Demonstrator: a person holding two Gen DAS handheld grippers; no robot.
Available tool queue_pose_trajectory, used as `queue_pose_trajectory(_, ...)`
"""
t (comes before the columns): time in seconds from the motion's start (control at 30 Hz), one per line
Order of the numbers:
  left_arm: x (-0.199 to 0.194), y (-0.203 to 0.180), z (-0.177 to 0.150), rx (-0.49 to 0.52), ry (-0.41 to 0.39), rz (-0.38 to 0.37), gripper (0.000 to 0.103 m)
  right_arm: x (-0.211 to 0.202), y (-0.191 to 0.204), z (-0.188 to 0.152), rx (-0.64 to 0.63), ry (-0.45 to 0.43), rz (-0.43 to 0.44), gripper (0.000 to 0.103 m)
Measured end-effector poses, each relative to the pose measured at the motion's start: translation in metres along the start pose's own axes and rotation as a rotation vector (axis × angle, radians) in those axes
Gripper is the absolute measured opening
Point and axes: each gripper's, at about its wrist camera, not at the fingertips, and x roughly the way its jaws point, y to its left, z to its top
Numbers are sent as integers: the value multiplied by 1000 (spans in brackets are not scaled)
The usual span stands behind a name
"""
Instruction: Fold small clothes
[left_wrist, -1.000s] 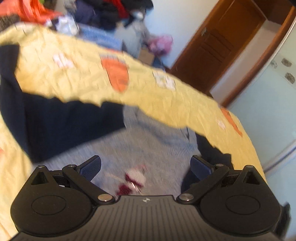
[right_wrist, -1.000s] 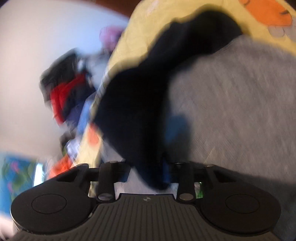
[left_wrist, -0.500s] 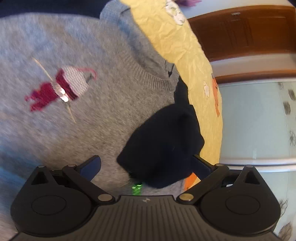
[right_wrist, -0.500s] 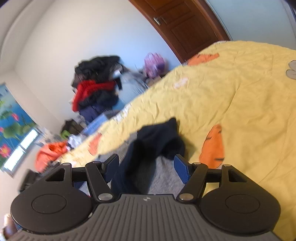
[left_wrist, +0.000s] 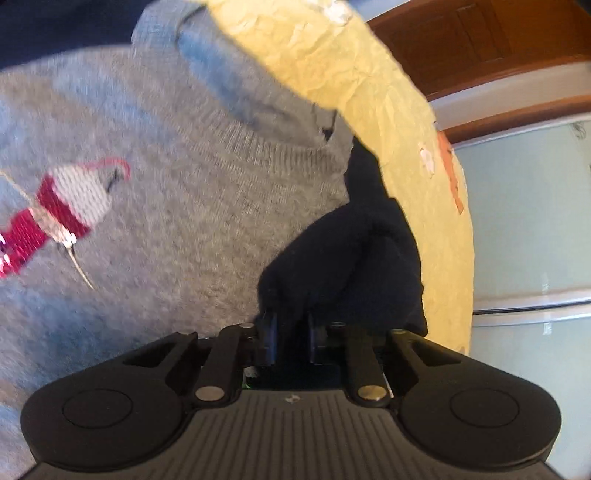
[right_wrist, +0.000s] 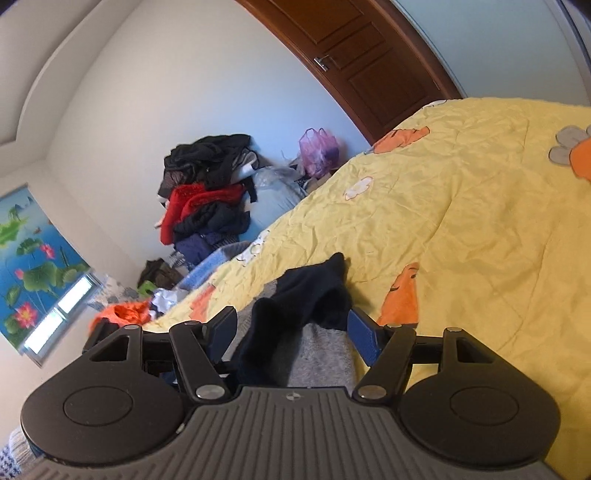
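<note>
A grey knit sweater (left_wrist: 166, 184) with a red and white embroidered figure (left_wrist: 62, 206) lies on the yellow bedspread (left_wrist: 369, 74). Its sleeves are dark navy. My left gripper (left_wrist: 290, 332) is shut on the bunched navy sleeve (left_wrist: 354, 258) at the sweater's right shoulder. In the right wrist view my right gripper (right_wrist: 291, 328) is open, its fingers on either side of the other navy sleeve (right_wrist: 306, 295), which lies on the grey body (right_wrist: 325, 354); nothing is gripped.
The yellow bedspread (right_wrist: 461, 221) with orange and white patches stretches to the right. A pile of dark and red clothes (right_wrist: 207, 192) and a pink bag (right_wrist: 319, 147) sit beyond the bed. A brown door (right_wrist: 369, 62) stands behind.
My left gripper has closed on the navy sleeve that lay between its open fingers. My right gripper let go of the other navy sleeve earlier and now hardly moves.
</note>
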Motion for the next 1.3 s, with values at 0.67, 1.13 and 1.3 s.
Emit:
queue_pose_trajectory(0.67, -66, -3, 90, 707, -5, 484, 13, 74, 12, 34, -252, 186, -22, 59)
queue_pose_trajectory(1.13, -114, 79, 92, 315, -114, 157, 92, 197, 48, 36, -335, 373, -175, 65)
queue_pose_trajectory(1.3, -90, 86, 89, 279, -84, 193, 97, 212, 59, 13, -421, 388, -268, 14)
